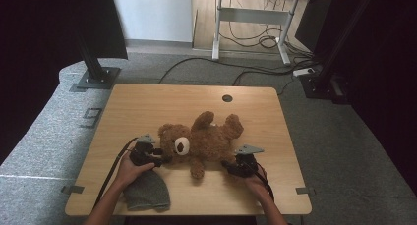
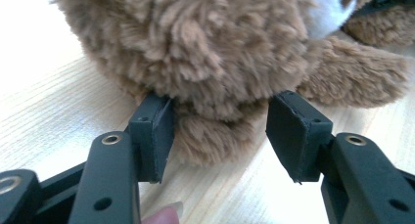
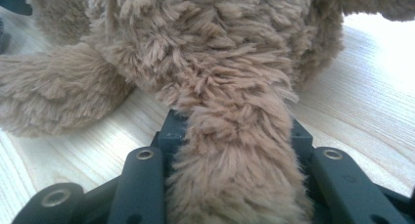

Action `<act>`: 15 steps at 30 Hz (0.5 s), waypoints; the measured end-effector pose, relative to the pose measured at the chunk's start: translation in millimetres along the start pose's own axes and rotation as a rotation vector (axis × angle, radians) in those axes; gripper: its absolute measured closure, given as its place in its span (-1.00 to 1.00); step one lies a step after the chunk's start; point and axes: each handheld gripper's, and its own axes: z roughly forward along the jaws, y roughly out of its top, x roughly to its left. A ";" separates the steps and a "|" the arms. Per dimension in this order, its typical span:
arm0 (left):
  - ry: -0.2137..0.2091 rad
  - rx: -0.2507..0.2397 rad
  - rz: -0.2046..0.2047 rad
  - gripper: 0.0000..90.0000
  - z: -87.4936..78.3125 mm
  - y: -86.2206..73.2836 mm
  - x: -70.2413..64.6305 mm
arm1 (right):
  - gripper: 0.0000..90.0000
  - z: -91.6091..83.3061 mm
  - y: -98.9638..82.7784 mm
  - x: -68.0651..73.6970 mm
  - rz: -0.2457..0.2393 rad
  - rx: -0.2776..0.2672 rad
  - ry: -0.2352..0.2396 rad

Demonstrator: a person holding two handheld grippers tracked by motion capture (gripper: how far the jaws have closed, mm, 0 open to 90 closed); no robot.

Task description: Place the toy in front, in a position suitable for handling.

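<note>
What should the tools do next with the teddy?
Probably lift together, gently. The right tool is clamped on one furry limb of the teddy bear, and the left tool has its ear between the pads, one touching, so it may need squeezing first.

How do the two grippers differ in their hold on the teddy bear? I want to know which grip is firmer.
The right gripper is clamped on a leg of the teddy bear, fur filling the gap between its jaws. The left gripper sits by the bear's head with an ear between its jaws; one pad touches fur, the other stands clear. The right gripper looks firmer. Both come in low from the near side of the table.
</note>
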 end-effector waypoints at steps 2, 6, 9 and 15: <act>0.005 0.000 0.001 -0.04 0.3 0.2 -0.5 | 0.27 -0.9 -0.6 0.2 0.003 0.000 0.002; 0.012 -0.003 0.000 -0.08 -0.2 0.4 -1.3 | 0.26 -1.6 -0.9 0.9 0.004 -0.003 0.000; 0.040 -0.024 -0.011 -0.14 -8.3 -0.9 -1.8 | 0.17 -3.6 -0.9 0.6 0.016 -0.018 -0.009; 0.112 -0.037 0.008 -0.27 -28.9 -9.4 -4.0 | -0.11 -7.7 -0.4 -1.8 0.038 -0.060 -0.028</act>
